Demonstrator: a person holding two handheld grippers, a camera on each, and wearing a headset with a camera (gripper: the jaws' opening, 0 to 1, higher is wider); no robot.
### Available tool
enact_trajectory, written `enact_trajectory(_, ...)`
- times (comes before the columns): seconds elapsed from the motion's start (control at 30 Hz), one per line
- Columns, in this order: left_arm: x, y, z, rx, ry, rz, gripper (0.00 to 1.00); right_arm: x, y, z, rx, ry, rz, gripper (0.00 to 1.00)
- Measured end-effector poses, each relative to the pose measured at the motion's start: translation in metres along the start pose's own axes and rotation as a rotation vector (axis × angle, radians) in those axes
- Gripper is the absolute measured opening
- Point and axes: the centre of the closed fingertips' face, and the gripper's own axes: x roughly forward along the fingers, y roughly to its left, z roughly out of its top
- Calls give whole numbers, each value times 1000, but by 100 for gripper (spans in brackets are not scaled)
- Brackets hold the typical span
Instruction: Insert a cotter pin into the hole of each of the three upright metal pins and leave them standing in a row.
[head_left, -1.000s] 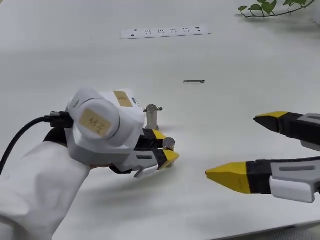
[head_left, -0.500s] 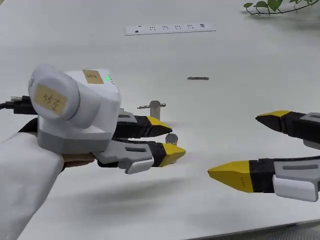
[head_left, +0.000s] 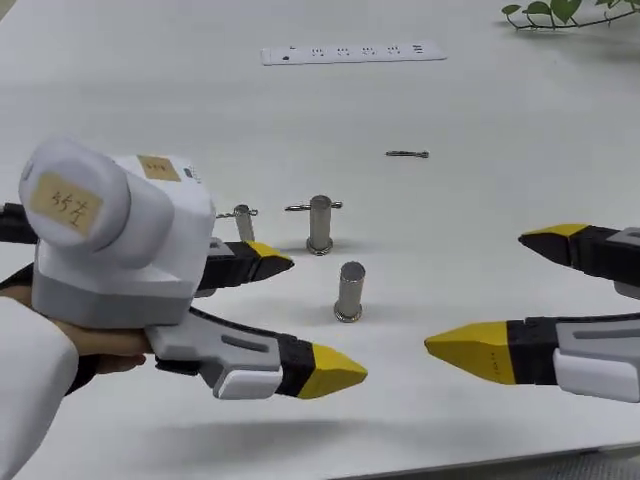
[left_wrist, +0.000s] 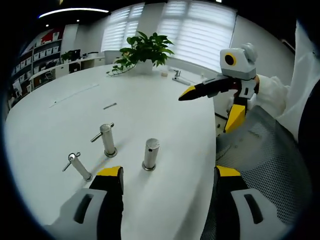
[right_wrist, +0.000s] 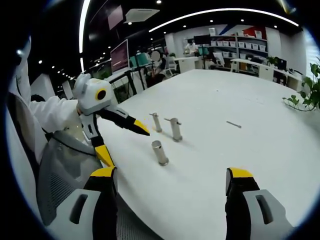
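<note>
Both pairs of jaws spread wide, nothing in either. Left gripper (head_left: 325, 318) at 8 o'clock of the work, right gripper (head_left: 475, 292) at 4 o'clock, tips facing each other across the table (head_left: 150, 120).

Three pins upright. Middle pin (head_left: 320, 222) and left pin (head_left: 243, 225) each carry a cotter pin through the head. Bare pin (head_left: 351, 290) stands at 5 o'clock of the middle one, nearer me, out of line. Loose cotter pin (head_left: 407, 154) lies flat at 1 o'clock of the group, well apart.

Risks as I judge them:
- The loose cotter pin is thin and flat on a smooth top. My blunt tips may skid it away or pinch it crooked.
- The bare pin stands on a narrow foot. Pushing the cotter in sideways without my other jaws bracing it likely tips it.
- My left tips sit near the bare pin, so a careless swing knocks it.
- The fitted cotters jut sideways. Sliding the bare pin into line could snag them and topple a neighbour.
</note>
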Motion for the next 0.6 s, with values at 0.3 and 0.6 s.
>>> enact_trajectory(0.3, -8, -3, -7, -56, 14, 28, 93, 0, -7, -2, -10, 18, -6, 88)
enact_trajectory(0.6, -13, -18, -2, -63, -33, -48, 99, 0, -33, 4, -76, 54, -26, 87)
